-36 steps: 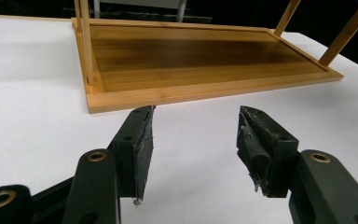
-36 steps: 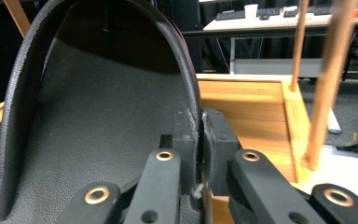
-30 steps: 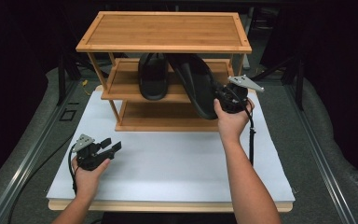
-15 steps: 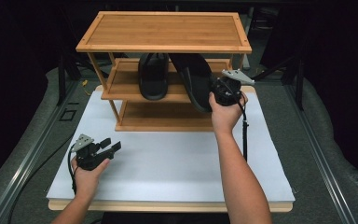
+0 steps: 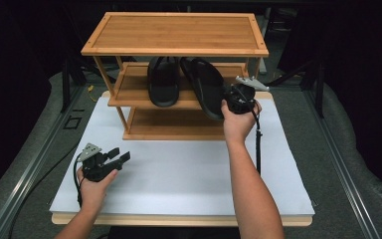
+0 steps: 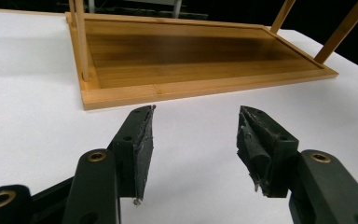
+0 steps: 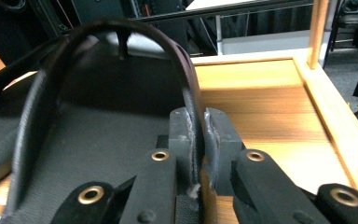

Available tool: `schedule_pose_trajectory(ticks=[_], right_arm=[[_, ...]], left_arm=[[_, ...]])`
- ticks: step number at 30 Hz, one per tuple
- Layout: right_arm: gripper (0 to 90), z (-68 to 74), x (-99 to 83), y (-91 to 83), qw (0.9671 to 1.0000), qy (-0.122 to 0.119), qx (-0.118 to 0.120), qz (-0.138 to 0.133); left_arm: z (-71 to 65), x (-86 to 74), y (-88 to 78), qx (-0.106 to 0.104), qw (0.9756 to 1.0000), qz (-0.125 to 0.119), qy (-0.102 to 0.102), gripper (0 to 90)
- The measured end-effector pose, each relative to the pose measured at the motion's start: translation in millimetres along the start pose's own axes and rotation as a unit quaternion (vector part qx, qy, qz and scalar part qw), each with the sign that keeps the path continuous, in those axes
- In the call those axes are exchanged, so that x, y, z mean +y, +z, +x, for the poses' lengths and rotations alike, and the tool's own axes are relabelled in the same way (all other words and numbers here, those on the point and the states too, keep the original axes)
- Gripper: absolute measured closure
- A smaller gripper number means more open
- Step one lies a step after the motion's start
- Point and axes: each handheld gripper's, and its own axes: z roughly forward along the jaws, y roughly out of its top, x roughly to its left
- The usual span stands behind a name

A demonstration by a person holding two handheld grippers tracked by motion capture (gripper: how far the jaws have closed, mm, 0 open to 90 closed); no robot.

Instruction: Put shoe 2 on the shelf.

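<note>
Three-tier bamboo shoe rack (image 5: 175, 32) stands at the far side of the white surface (image 5: 179, 174). Two black flip-flops sit on its middle shelf (image 5: 129, 97), side by side.

Left flip-flop (image 5: 163, 82) lies flat on the shelf, toe toward the back.

Right flip-flop (image 5: 206, 87) lies at a slant, heel end hanging past the shelf's front edge. In the right gripper view its strap (image 7: 186, 93) arches up over the footbed, with the shelf's bare wood to the right.

Right gripper (image 5: 236, 97) is at the heel side of the right flip-flop, hand wrapped around its body. Jaws pinch the strap where it runs down between the pads; they have just been opening slightly, the strap still squeezed between them.

Left gripper (image 5: 122, 158) rests low over the surface, near the front left, well apart from the rack. Jaws spread, nothing between them. It faces the rack's bottom shelf (image 6: 200, 56).
</note>
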Motion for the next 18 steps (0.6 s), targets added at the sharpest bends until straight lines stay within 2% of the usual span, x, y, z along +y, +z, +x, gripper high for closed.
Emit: schedule_pose_trajectory(ticks=[1, 2, 3, 4, 7, 9, 10, 11, 13, 16, 17, 18], right_arm=[[81.0, 1.2, 0.0, -0.1, 1.0000, -0.008, 0.001, 0.000], [80.4, 3.6, -0.3, 0.0, 0.9998, -0.013, -0.014, -0.002], [79.6, 5.1, -0.7, -0.2, 0.9996, -0.019, -0.019, -0.004], [78.6, 5.8, -1.1, -0.6, 0.9998, -0.020, -0.007, -0.005], [77.4, 7.5, -0.7, -2.8, 0.9998, -0.012, -0.011, -0.012], [68.7, 6.6, 0.7, -4.0, 0.9999, 0.000, 0.006, -0.013], [65.5, 5.7, 1.3, -5.3, 0.9996, 0.005, 0.024, -0.012], [63.0, 4.9, 1.7, -7.2, 0.9991, 0.004, 0.042, -0.011], [59.6, 4.9, 1.8, -13.1, 0.9981, -0.006, 0.060, -0.010], [55.3, 3.7, 1.2, -25.5, 0.9975, -0.026, 0.064, -0.014], [53.6, 2.6, 0.7, -29.1, 0.9975, -0.029, 0.062, -0.018], [52.5, 0.2, -0.7, -35.1, 0.9968, -0.026, 0.072, -0.022]], left_arm=[[-0.3, 0.1, 0.1, 0.000, 1.0000, -0.001, 0.000, 45.9], [-0.5, 0.2, 0.1, 0.000, 1.0000, -0.001, 0.000, 45.9], [-0.5, 0.2, 0.1, 0.000, 1.0000, -0.002, -0.001, 45.9], [-0.1, 0.2, -0.1, 0.001, 1.0000, -0.001, 0.000, 45.9], [0.5, 0.2, -0.4, 0.002, 1.0000, 0.000, 0.001, 45.9], [0.5, 0.1, -0.1, 0.001, 1.0000, -0.001, 0.001, 45.9], [0.3, 0.0, 0.1, 0.001, 1.0000, -0.001, 0.001, 45.9], [0.3, 0.1, 0.2, 0.002, 1.0000, -0.001, 0.002, 45.9], [0.4, 0.0, 0.6, 0.002, 1.0000, 0.000, 0.001, 45.9], [-0.2, 0.0, 1.1, 0.003, 1.0000, 0.000, 0.002, 45.8], [-0.9, 0.1, 1.8, 0.004, 1.0000, -0.001, 0.001, 45.7], [-1.6, 0.5, 2.3, 0.005, 1.0000, 0.000, 0.000, 45.6]])
